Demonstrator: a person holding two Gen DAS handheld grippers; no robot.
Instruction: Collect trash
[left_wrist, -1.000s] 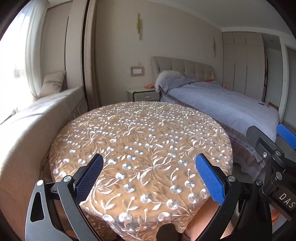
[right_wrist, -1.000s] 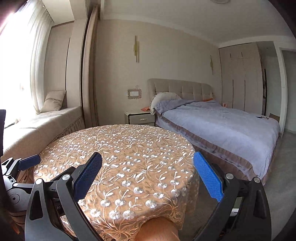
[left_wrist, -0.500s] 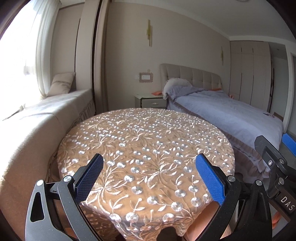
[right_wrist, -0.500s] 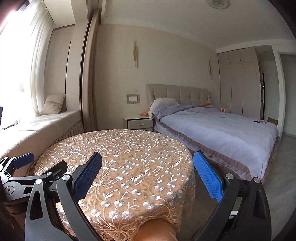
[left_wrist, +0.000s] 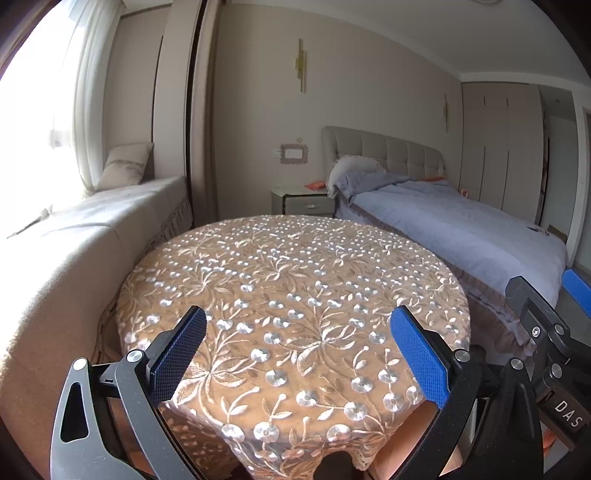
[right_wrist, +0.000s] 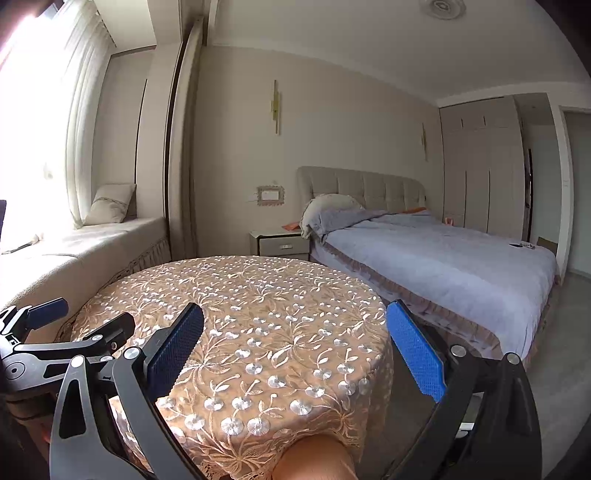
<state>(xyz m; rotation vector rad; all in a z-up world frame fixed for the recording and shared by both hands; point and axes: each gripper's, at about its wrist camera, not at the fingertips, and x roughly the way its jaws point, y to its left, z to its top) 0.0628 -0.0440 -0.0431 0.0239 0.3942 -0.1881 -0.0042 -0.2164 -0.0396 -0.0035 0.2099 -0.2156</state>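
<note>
Now both grippers sit lower, the round table farther

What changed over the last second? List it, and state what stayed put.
Both cameras tilted upward: the round table and bed sit lower in view, with more ceiling showing. Left gripper and right gripper stayed open and empty; nothing was grasped or released.

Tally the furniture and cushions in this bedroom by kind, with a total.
Round table with embroidered tan cloth: 1
Bed with blue-grey duvet: 1
White bedside cabinet: 1
Beige window-seat cushion: 1
Grey bed pillow: 1
Total: 5
</note>
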